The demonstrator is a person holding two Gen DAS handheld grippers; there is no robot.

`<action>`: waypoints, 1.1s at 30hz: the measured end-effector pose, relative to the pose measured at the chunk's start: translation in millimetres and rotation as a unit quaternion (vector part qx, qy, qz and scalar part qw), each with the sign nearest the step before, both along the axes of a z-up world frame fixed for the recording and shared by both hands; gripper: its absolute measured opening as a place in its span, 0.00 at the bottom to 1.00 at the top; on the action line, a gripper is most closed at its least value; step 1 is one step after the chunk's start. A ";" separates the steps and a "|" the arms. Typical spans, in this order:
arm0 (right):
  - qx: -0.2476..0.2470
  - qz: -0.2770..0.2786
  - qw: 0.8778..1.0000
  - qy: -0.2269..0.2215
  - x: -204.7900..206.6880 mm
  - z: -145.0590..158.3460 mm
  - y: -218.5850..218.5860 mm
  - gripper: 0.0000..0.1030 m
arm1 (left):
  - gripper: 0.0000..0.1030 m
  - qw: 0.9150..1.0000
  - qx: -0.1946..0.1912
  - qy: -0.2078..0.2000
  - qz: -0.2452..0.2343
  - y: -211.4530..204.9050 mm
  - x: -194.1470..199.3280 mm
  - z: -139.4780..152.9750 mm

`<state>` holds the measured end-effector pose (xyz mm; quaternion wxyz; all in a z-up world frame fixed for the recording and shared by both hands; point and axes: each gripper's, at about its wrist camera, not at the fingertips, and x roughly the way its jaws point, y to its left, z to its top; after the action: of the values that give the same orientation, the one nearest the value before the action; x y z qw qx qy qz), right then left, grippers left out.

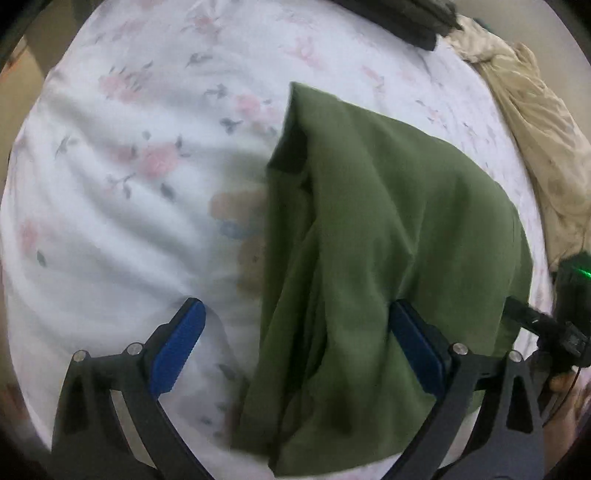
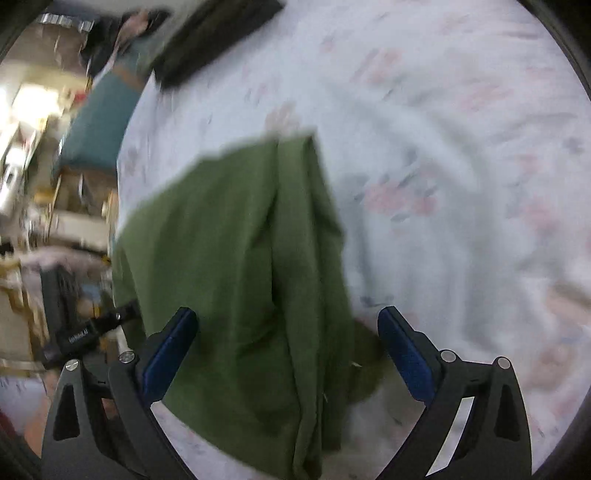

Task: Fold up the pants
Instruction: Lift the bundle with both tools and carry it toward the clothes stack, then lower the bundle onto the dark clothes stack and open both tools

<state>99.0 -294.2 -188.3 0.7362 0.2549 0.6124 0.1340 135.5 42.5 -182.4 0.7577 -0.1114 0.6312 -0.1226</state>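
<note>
Green pants (image 1: 369, 240) lie folded in a loose stack on a white bedsheet with pink flowers (image 1: 129, 166). My left gripper (image 1: 295, 332) is open just above the near end of the pants, with the cloth between its blue pads (image 1: 177, 350). In the right wrist view the same pants (image 2: 229, 258) lie under my right gripper (image 2: 288, 339), which is open with cloth between its blue pads (image 2: 406, 358). Neither gripper holds the cloth. The right gripper's black body (image 1: 565, 314) shows at the right edge of the left wrist view.
A beige crumpled garment (image 1: 535, 129) lies at the right of the bed. A dark flat object (image 2: 214, 33) lies at the far end of the bed. The bed's edge and a cluttered room (image 2: 55, 166) are at the left of the right wrist view.
</note>
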 end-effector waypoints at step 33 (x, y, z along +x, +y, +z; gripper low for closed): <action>-0.093 0.042 0.951 -0.290 429.8 207.7 25.4 0.20 | 0.12 0.964 0.043 -0.260 -0.032 -67.6 429.6 196.7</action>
<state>528.8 -268.8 19.4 0.8964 0.1099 0.3919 0.1754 565.1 -25.0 14.3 0.8955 -0.0227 0.4204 -0.1447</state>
